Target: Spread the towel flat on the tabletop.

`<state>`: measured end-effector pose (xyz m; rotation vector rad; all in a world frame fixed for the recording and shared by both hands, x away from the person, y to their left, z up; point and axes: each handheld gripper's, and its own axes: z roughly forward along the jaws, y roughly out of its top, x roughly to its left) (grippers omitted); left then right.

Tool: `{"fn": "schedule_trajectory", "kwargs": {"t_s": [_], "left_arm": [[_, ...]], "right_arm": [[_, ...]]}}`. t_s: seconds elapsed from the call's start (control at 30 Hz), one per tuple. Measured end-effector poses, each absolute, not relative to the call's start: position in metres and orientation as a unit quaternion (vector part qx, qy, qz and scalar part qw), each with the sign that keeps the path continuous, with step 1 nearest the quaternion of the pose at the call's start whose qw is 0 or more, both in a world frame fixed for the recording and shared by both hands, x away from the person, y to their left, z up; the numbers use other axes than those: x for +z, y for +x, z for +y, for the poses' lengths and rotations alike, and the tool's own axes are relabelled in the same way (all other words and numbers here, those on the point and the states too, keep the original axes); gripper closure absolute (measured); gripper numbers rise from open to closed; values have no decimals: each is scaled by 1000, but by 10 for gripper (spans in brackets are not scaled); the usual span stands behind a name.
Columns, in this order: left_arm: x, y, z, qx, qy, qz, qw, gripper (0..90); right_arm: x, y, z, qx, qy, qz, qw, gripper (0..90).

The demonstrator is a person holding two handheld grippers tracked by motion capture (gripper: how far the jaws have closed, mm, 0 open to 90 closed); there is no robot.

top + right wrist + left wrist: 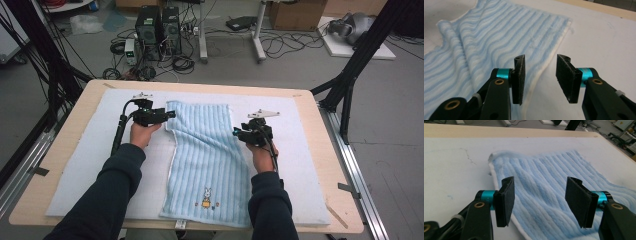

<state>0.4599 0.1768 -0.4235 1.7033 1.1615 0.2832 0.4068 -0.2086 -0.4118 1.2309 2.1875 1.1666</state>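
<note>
Now | towel [207, 160] between left hand-held gripper [169, 114] | right hand-held gripper [235, 131]

Cable-strewn grey floor [300, 65]

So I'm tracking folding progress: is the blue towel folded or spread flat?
Partly folded: the blue towel has its far part doubled back, its top edge lying short of the mat's far edge; the near part lies single.

Light-blue ribbed towel [207, 160] on table
</note>
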Motion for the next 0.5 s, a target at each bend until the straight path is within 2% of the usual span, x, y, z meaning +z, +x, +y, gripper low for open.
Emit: {"fn": "schedule_trajectory", "kwargs": {"t_s": [0.23,0.3,0.43,0.5], "left_arm": [[-423,438,183,121,715,472,501,411],[-423,434,186,122,717,471,500,410],[-426,429,191,117,717,475,496,406],[-428,427,193,121,718,477,492,399]], "right_arm": [[-432,436,-172,372,419,811,166,603],[-436,439,-162,356,407,824,172,643],[-441,445,-154,340,409,830,170,865],[-439,449,-154,324,411,833,179,877]]}}
